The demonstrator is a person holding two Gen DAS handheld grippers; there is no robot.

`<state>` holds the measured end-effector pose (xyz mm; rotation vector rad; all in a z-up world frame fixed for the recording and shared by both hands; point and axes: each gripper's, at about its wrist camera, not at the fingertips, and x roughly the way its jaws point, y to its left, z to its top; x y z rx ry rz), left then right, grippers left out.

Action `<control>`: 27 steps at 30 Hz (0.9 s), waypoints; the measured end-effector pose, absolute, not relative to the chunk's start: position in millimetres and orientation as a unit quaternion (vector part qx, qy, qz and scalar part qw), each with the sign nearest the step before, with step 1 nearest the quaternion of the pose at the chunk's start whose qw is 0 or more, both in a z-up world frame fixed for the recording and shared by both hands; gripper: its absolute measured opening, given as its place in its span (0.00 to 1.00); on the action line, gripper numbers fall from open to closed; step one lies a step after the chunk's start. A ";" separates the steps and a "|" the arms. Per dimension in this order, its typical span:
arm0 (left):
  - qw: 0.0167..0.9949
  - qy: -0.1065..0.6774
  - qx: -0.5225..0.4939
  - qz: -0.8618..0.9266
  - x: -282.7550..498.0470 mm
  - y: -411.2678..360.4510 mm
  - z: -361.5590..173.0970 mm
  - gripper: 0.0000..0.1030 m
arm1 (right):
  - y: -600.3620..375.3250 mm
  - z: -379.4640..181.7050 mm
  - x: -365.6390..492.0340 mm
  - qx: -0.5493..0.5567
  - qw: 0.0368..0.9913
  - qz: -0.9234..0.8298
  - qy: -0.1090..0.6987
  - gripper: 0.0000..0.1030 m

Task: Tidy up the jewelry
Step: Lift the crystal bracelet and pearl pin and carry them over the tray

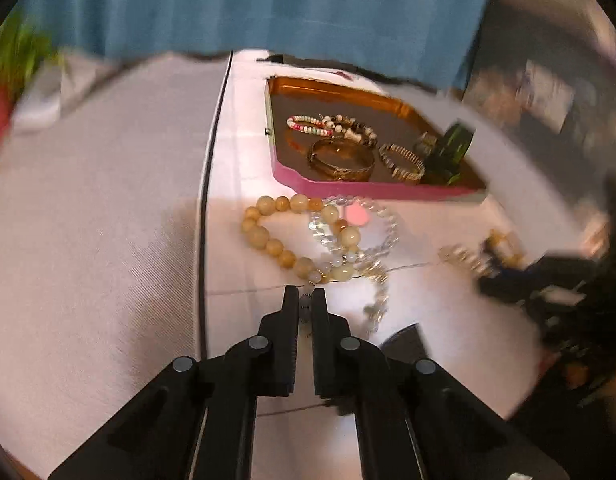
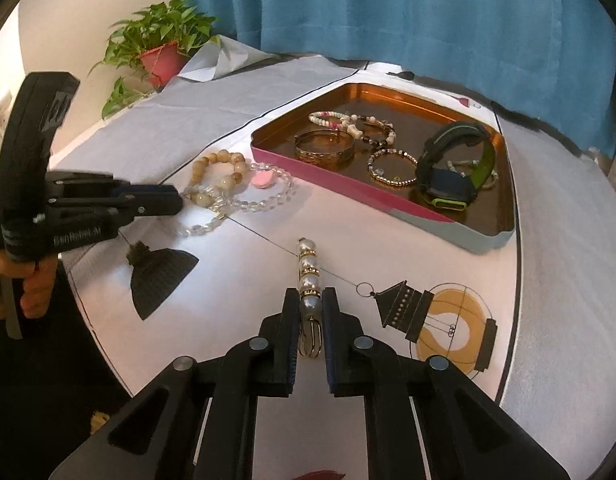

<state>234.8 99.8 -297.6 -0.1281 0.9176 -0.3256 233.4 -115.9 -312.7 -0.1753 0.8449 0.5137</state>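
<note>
Now both grippers grip beads beside the tin

Leftmost, the plant [image 2: 155, 40]; the left gripper [image 1: 306, 294], its raised lettering too blurred to read, is clenched on a clear strand [image 1: 378, 280] by the amber beads [image 1: 267, 236]; the right gripper [image 2: 310, 300] pinches a pearl bracelet [image 2: 308, 268] near the tin [image 2: 348, 186] holding bangle [image 2: 324, 146] and watch [image 2: 452, 176]

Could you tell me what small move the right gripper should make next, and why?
Probably carry the pearl bracelet forward and to the right, to above the tray. The right gripper is shut on it, over the table short of the tray, where other bracelets and a watch already lie.
</note>
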 end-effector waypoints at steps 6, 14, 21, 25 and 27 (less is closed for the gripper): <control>0.880 0.431 -0.099 -0.175 220.3 98.4 -279.9 0.03 | -123.4 -306.4 232.1 -0.046 0.882 0.232 0.409 0.11; 0.900 0.397 -0.096 -0.155 202.0 71.4 -234.8 0.03 | -132.4 -288.5 202.8 -0.008 0.895 0.199 0.398 0.11; 0.909 0.359 -0.088 -0.191 167.9 52.2 -177.0 0.03 | -139.1 -256.0 166.8 0.019 0.903 0.190 0.384 0.11; 0.924 0.321 -0.054 -0.200 134.1 38.5 -136.7 0.03 | -135.3 -227.2 141.7 0.019 0.915 0.187 0.358 0.11; 0.928 0.308 -0.049 -0.205 122.2 36.9 -123.7 0.03 | -131.6 -206.3 126.6 0.016 0.922 0.189 0.339 0.11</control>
